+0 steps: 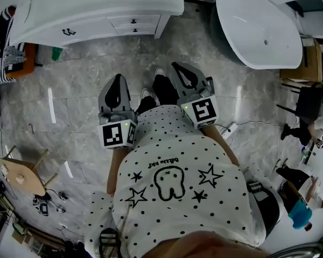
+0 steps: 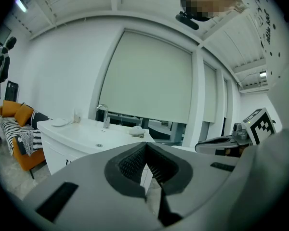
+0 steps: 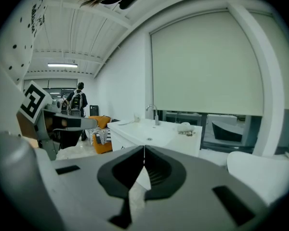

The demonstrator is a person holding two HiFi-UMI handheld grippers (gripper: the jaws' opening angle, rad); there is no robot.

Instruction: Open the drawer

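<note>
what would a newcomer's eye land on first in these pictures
Most striking are the left gripper and right gripper, held side by side over the grey marble floor, both with jaws shut and empty, just ahead of the person's polka-dot shirt. Beyond them stands a white vanity cabinet with its drawers closed. A large white bathtub sits to its right.

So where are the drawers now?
Head view, top, left of centre: the drawers sit at the right end of the white vanity, left of the bathtub.
</note>
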